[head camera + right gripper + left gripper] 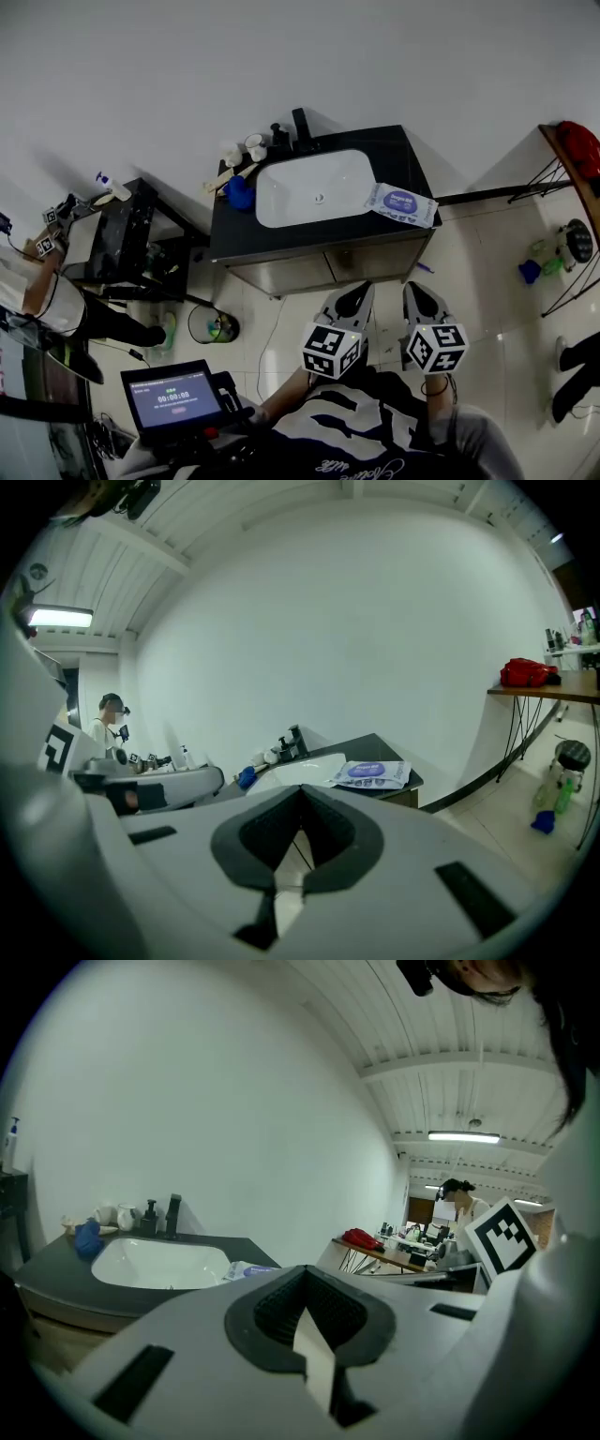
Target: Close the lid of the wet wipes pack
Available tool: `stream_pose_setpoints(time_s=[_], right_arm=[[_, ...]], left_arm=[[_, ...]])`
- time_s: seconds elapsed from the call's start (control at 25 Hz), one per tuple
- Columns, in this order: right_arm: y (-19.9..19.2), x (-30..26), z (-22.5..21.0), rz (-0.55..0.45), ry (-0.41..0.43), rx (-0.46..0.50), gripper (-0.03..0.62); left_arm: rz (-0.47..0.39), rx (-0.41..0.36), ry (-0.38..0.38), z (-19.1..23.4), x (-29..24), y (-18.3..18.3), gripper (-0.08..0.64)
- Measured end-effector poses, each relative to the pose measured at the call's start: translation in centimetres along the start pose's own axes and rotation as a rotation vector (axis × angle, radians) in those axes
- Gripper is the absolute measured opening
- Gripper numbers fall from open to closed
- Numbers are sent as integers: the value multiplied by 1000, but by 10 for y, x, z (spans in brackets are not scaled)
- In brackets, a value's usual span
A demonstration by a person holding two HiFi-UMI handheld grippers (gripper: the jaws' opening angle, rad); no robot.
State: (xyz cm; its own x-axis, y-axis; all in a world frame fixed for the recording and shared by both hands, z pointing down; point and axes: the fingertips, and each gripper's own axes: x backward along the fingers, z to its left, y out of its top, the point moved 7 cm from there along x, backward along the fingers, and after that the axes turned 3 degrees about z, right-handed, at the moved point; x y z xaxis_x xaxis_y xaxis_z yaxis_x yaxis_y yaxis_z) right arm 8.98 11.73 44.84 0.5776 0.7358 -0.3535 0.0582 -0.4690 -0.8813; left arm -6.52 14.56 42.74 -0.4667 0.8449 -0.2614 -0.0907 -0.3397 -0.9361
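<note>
Head view first, and the wet wipes pack [401,203] lies flat on the dark counter [398,150], just right of the white sink [314,187] and near the counter's right front corner. Both tools are well back from it, held low and close to the person's body. The left gripper [358,289] and right gripper [415,287] sit side by side, noses aimed at the vanity. That looks like a ready stance, nothing reached for yet. In the left gripper view the left gripper's tips meet with nothing between them, and the right gripper view shows the same: tips together, empty. The pack's long axis runs across the counter, slightly skewed. One short end points toward the sink, the other toward the counter's right edge, printed face up. The right gripper view has it dead ahead [368,773], and from the left tool it sits off to the left [246,1269]. Whether the lid is up, I can't tell from here.
</note>
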Motion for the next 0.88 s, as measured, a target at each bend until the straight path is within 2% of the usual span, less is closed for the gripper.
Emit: stream_pose_setpoints(time_s=[0.28, 0.52, 0.88], right_arm=[[4, -22, 5, -28, 41, -20, -6], [13, -12, 10, -77, 24, 11, -6], [6, -8, 21, -95, -28, 30, -6]], left_arm=[[0, -78, 46, 13, 1, 6, 2], [-30, -110, 37, 9, 2, 7, 2], [-37, -90, 35, 22, 8, -3, 2]])
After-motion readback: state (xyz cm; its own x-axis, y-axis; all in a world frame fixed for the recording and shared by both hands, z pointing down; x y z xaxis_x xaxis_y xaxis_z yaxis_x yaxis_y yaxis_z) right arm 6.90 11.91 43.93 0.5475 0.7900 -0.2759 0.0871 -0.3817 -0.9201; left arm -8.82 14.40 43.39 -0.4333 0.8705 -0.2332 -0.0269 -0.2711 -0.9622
